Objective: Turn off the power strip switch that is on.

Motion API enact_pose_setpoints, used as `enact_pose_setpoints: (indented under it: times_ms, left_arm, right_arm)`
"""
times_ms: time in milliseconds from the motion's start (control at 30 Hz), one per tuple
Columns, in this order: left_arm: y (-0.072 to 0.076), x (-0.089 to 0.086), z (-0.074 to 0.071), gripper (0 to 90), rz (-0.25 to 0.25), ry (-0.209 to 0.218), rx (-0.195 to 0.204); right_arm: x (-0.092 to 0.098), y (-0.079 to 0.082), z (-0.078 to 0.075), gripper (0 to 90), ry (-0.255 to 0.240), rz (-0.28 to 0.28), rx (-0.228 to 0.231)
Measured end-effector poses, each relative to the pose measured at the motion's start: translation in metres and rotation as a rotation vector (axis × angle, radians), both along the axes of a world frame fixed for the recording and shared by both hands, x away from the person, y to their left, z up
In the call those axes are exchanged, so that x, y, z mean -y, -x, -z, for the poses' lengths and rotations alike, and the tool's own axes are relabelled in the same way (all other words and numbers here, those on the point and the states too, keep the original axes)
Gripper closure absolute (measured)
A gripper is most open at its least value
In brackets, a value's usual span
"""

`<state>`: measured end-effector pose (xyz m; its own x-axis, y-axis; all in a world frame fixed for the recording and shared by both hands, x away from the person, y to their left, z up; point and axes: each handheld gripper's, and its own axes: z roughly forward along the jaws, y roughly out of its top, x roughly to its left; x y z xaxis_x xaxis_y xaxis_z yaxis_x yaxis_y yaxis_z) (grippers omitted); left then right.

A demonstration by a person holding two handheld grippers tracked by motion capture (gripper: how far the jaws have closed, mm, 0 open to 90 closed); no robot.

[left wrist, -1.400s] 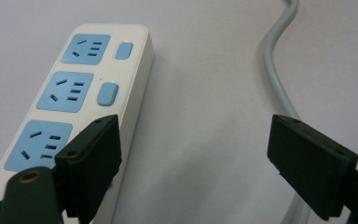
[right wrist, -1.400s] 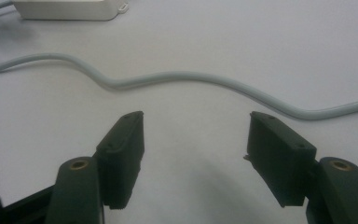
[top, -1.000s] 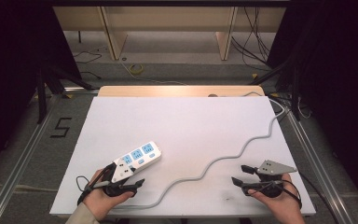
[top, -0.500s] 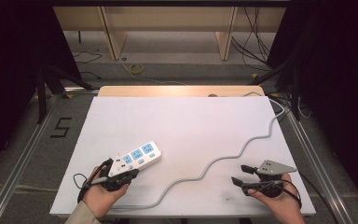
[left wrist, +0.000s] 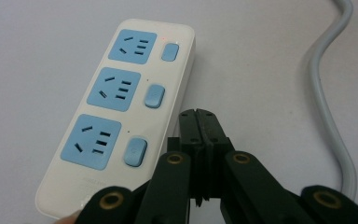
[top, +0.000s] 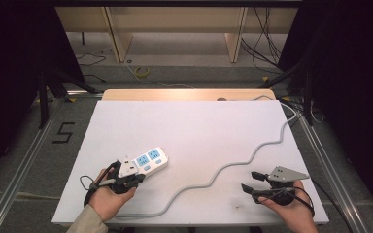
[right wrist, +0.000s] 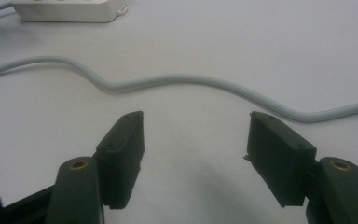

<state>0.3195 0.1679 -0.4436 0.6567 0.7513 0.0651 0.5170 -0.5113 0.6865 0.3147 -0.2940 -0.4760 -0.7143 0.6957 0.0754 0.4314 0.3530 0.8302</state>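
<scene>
The white power strip (top: 144, 163) lies at the lower left of the high view, on the white table (top: 189, 126). It has three blue sockets. Just beside it, the left gripper (left wrist: 199, 122) has its jaws pressed together, holding nothing. The grey cord (top: 233, 167) wiggles across the middle. At the lower right, the right gripper (right wrist: 196, 140) has its jaws wide apart and empty.

My white desk (top: 194, 131) sits evenly lit from above against dark surroundings, shadows soft, the close views slightly blurred and grainy.
</scene>
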Motion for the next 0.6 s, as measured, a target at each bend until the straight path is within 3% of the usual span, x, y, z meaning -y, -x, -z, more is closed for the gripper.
enact_pose_setpoints:
  times_ms: [600]
  left_arm:
    - [-0.012,0.008,-0.004,89.9,0.001,-0.018,-0.017]
  right_arm:
    - [0.0,0.0,-0.001,37.6,0.0,-0.003,0.003]
